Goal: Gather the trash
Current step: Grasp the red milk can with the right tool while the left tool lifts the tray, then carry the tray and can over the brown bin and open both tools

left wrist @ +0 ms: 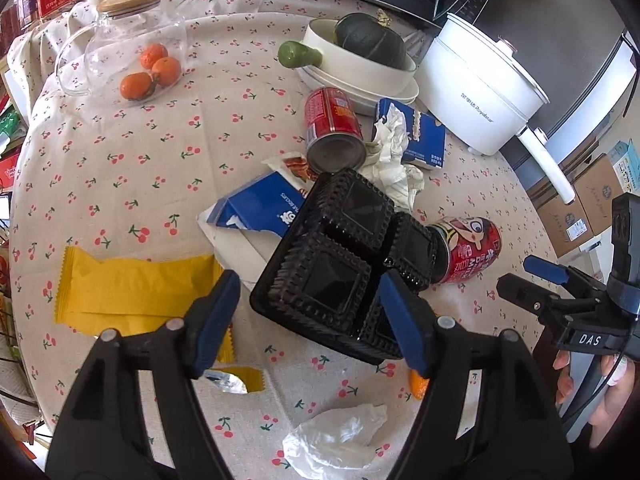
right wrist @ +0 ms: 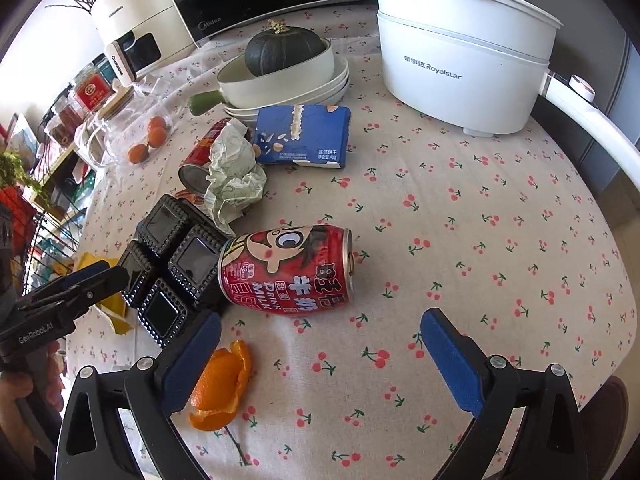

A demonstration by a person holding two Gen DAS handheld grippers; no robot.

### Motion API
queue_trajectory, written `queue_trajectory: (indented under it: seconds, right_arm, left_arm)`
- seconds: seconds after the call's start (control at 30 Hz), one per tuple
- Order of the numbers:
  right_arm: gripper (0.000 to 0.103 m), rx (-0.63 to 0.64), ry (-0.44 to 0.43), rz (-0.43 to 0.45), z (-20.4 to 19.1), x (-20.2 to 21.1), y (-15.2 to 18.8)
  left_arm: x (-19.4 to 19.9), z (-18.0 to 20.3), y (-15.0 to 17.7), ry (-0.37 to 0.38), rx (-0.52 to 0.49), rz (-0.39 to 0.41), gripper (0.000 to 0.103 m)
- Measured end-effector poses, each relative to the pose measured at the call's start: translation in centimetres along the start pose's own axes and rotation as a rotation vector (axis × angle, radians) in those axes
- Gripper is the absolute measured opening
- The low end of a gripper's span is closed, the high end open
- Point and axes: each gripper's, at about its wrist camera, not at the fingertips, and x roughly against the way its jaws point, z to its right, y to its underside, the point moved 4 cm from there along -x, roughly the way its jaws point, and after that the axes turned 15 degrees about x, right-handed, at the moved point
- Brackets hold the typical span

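Round table [right wrist: 500, 208] under cherry-print cloth, littered with trash. At the far edge a white cooker [right wrist: 464, 52], beside it stacked white bowls [right wrist: 288, 84] with a dark squash [right wrist: 282, 50] inside. Further left a glass jug [left wrist: 132, 48] on its side with oranges [left wrist: 154, 68] inside. In the middle a black tray [left wrist: 336, 264] with square compartments, tilted, one edge resting against a red milk can [right wrist: 288, 270] lying on its side. Left gripper [left wrist: 310, 320] around the near edge of the tray, jaws apart, right finger [left wrist: 404, 320] at the tray's corner, left finger [left wrist: 216, 320] clear of it; actual contact not possible to tell. Right gripper [right wrist: 320, 364] low over bare cloth just before the milk can, jaws wide apart, nothing between. Behind the tray a torn blue carton [left wrist: 260, 208], a second red can [left wrist: 334, 128] on its side, crumpled paper [right wrist: 234, 172], and a blue box [right wrist: 302, 136]. Left of the tray a yellow wrapper [left wrist: 136, 292]. Near the table edge a white tissue [left wrist: 340, 440] and orange peel [right wrist: 222, 390], the peel just beside the right gripper's left finger [right wrist: 192, 360].
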Motion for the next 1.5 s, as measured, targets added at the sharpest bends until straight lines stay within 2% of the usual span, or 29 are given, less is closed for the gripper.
queue_trajectory:
  seconds: [0.1,0.33,0.53,0.6,0.9,1.03,1.07,1.1,1.23,1.5]
  right_arm:
    - [0.101,0.018,0.004,0.007,-0.4,-0.8,-0.7]
    - [0.101,0.039,-0.001,0.009,-1.5,-2.8,-2.0]
    - [0.100,0.033,0.018,-0.018,-1.3,-4.3,-2.0]
    - [0.090,0.022,0.008,-0.017,-0.7,-4.1,-1.9]
    - [0.090,-0.010,0.015,-0.017,1.5,-1.9,-0.4]
    - [0.090,-0.010,0.014,-0.003,2.5,-0.3,0.1]
    - [0.090,-0.008,0.015,0.002,2.8,0.1,0.2]
    - [0.090,-0.007,0.016,0.006,3.1,0.6,0.4]
    - [0.090,-0.019,0.022,0.019,4.4,2.0,1.0]
    - [0.090,-0.032,0.028,0.055,5.9,5.1,2.2]
  left_arm:
    - [-0.8,0.1,-0.3,-0.010,0.017,-0.015,0.073]
    - [-0.2,-0.6,-1.0,-0.020,0.037,0.010,0.073]
    - [-0.1,-1.6,-0.9,-0.048,0.026,0.010,0.073]
    - [-0.4,-1.4,-0.6,-0.049,0.005,0.001,0.073]
    - [-2.4,1.8,-0.4,-0.061,-0.060,-0.009,0.073]
    - [-3.4,2.4,-0.3,-0.074,-0.073,-0.039,0.073]
    - [-3.4,2.4,-0.3,-0.072,-0.066,-0.042,0.072]
    - [-3.3,2.3,-0.3,-0.068,-0.061,-0.049,0.064]
    - [-3.0,1.9,-0.3,-0.038,-0.032,-0.052,0.054]
    - [-0.9,2.0,-0.1,-0.016,-0.004,-0.009,0.050]
